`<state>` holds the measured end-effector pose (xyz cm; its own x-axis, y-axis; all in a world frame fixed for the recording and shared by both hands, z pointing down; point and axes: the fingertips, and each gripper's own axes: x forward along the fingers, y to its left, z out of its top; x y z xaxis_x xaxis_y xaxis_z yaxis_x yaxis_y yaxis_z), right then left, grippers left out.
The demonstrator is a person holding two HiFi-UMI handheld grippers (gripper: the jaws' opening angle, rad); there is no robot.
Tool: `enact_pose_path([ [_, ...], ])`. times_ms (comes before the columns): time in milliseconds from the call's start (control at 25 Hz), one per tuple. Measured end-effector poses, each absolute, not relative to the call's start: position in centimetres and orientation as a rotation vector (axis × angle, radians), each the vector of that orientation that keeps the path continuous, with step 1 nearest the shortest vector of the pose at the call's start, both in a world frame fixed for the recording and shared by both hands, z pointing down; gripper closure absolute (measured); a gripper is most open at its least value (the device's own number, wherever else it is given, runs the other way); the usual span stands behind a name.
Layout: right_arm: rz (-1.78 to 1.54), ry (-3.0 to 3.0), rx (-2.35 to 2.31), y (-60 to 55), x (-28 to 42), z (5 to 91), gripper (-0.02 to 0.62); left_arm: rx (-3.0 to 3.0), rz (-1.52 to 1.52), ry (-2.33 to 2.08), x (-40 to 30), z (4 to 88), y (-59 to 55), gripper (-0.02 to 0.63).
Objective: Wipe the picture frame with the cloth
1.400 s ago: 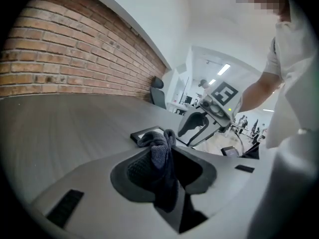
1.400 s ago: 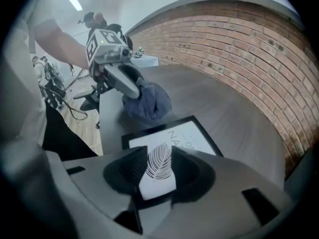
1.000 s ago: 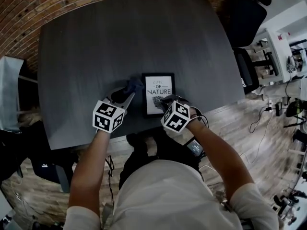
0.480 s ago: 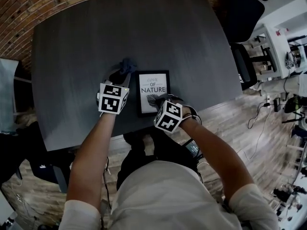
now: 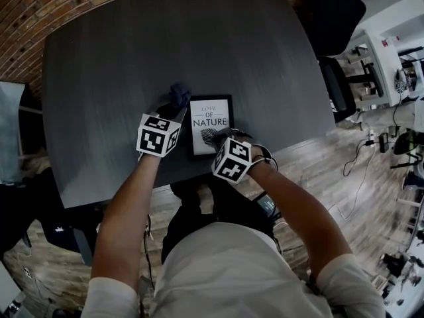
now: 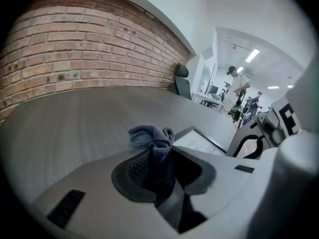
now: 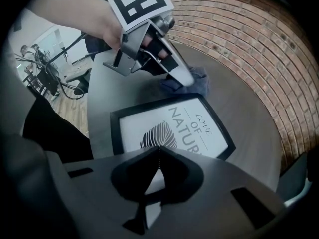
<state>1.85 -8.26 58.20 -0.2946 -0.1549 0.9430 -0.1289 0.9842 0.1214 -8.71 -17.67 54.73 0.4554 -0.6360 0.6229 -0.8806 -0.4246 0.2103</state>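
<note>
A black picture frame [image 5: 210,123] with a white "NATURE" print lies flat on the dark table [image 5: 165,38]; it also shows in the right gripper view [image 7: 169,128]. The dark blue cloth [image 5: 179,93] is bunched at the frame's far left corner. My left gripper [image 5: 173,111] is shut on the cloth [image 6: 152,138], its jaws still closing in a little, and most of the cloth spills out past the tips. My right gripper [image 5: 218,138] is shut with nothing between its jaws, its tips [image 7: 158,151] down at the near part of the frame.
A black office chair [image 5: 331,18] stands at the table's far right corner. A brick wall [image 6: 75,44] runs behind the table. Two people [image 6: 234,83] stand far off in the room. Desks with equipment [image 5: 397,78] are at the right.
My left gripper has carried the cloth away from me along the frame's left side to its far left corner. The right gripper has stayed at the frame's near part.
</note>
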Motion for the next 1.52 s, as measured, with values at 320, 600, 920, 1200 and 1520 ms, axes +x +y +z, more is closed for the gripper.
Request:
enact_pose_path([
  [320, -0.029, -1.882, 0.215, -8.2, 1.8, 58.2, 0.578, 2.172, 0.578, -1.172, -7.8, 54.8, -15.7, 0.509],
  [600, -0.041, -1.878, 0.219, -8.3, 1.9, 58.1, 0.580, 2.163, 0.561, -1.093, -7.0, 54.7, -13.5, 0.509],
  [920, -0.050, -1.869, 0.237, -8.3, 1.8, 58.3, 0.581, 2.160, 0.570, -1.014, -6.4, 54.8, -10.7, 0.509],
  [1200, -0.052, -1.863, 0.264, -8.4, 1.8, 58.2, 0.581, 2.151, 0.564, -0.985, -6.0, 54.8, -8.6, 0.509],
  [1520, -0.045, -1.865, 0.292, -8.3, 1.8, 58.3, 0.581, 2.140, 0.554, -0.956, -5.3, 54.9, -5.6, 0.509],
])
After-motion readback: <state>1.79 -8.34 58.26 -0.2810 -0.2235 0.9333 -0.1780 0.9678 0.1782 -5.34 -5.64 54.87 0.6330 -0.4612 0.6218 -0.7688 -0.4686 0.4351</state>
